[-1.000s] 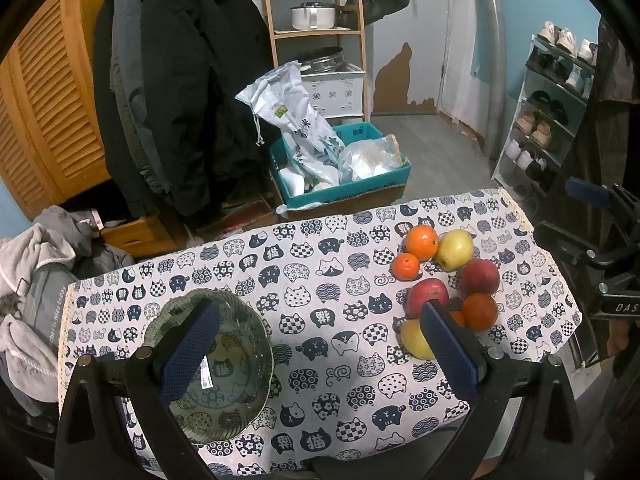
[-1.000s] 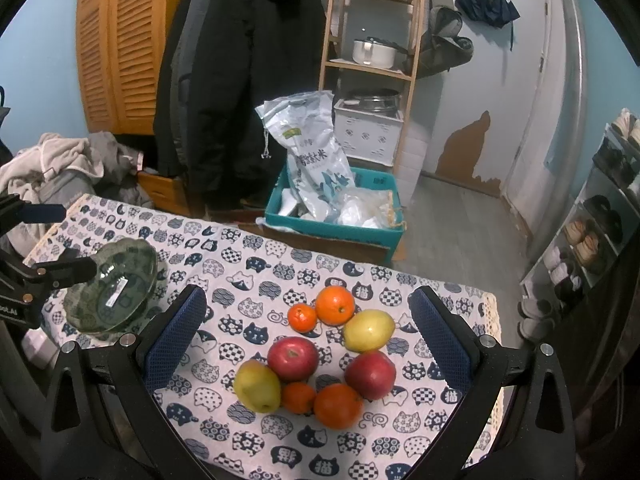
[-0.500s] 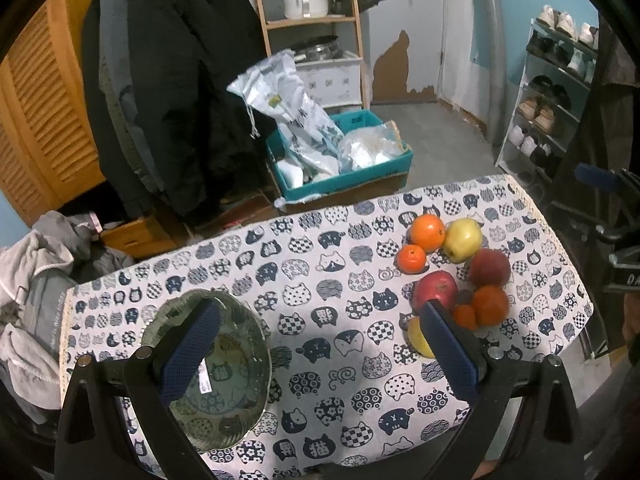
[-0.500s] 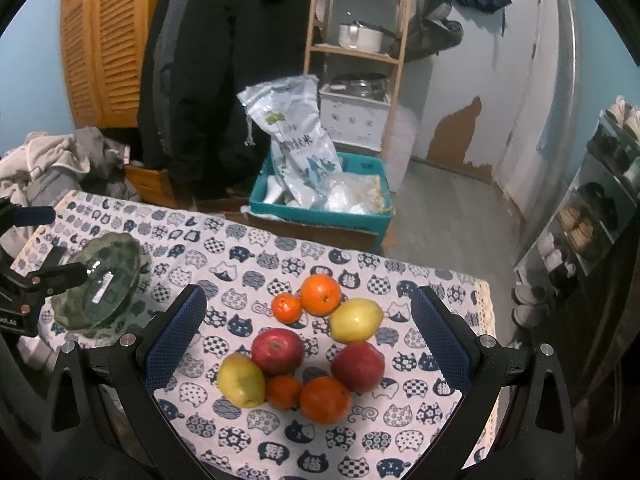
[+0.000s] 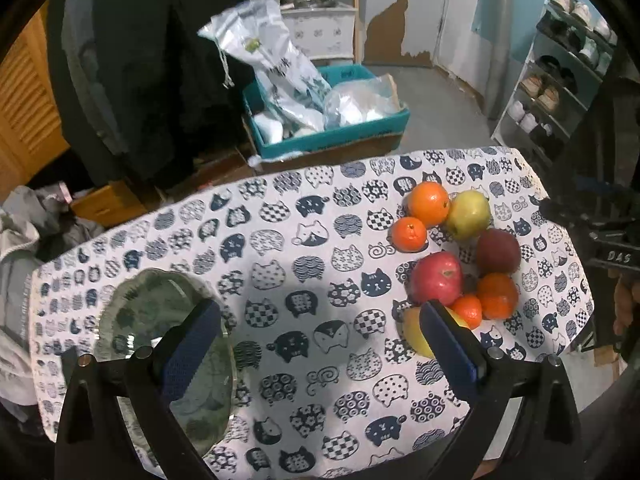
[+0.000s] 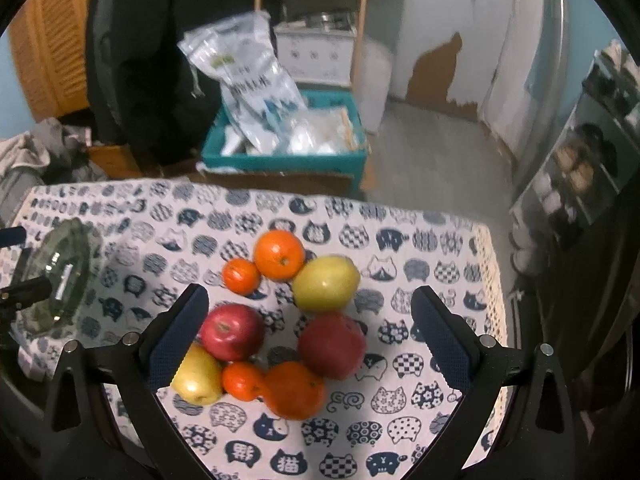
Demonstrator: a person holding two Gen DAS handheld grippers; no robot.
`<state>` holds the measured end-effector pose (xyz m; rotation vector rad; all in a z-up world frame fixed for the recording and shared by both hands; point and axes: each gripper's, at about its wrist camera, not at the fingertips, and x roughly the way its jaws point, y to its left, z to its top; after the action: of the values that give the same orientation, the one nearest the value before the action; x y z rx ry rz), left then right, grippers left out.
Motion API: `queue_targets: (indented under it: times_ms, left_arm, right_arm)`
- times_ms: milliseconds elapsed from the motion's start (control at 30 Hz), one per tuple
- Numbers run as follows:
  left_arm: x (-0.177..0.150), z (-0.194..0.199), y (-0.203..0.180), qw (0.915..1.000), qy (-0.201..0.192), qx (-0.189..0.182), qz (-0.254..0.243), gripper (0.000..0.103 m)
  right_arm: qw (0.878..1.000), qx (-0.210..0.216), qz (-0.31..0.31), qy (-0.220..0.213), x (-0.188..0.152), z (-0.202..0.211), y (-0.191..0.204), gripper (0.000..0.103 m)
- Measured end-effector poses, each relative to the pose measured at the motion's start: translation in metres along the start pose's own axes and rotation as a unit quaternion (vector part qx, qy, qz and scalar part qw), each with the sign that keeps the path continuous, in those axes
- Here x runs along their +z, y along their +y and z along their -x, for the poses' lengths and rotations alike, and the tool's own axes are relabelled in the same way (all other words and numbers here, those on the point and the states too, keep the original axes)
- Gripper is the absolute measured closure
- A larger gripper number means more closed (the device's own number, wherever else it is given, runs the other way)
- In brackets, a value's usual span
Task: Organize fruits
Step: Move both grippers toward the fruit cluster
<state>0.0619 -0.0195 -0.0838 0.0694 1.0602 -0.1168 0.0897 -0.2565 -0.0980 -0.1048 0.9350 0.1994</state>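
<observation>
Blue pads line my right claw, which hangs wide open and empty above the fruit pile. Between its fingers I see a red apple, a darker apple, a green apple, two big oranges and two mandarins; a yellow apple sits partly behind the left finger. All lie bunched together on the worktop, on a cloth printed with cats.

My left claw is also spread wide, gripping nothing, over bare cloth. Its left finger overlaps a glass bowl standing well apart from the fruit, which lies by its right finger. At the right edge I can read "DAS" on the other tool's black body.

Beyond the worktop a teal crate holds a printed bag; its lettering is too blurred to read.
</observation>
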Motion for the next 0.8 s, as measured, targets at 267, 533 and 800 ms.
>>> queue_targets:
  times_ms: [267, 533, 800]
  left_arm:
    - [0.006, -0.038, -0.008, 0.9995, 0.032, -0.004, -0.006, 0.002]
    - [0.008, -0.074, -0.016, 0.9975, 0.068, -0.014, -0.007, 0.002]
    - [0.005, -0.1, -0.016, 0.9947, 0.1, -0.022, 0.001, 0.002]
  right_arm:
    - [0.998, -0.001, -0.024, 0.054, -0.013, -0.04, -0.021, 0.003]
    - [0.993, 0.004, -0.045, 0.11, -0.029, -0.081, -0.034, 0.003]
    - [0.987, 0.007, -0.049, 0.151, -0.043, -0.115, -0.038, 0.003]
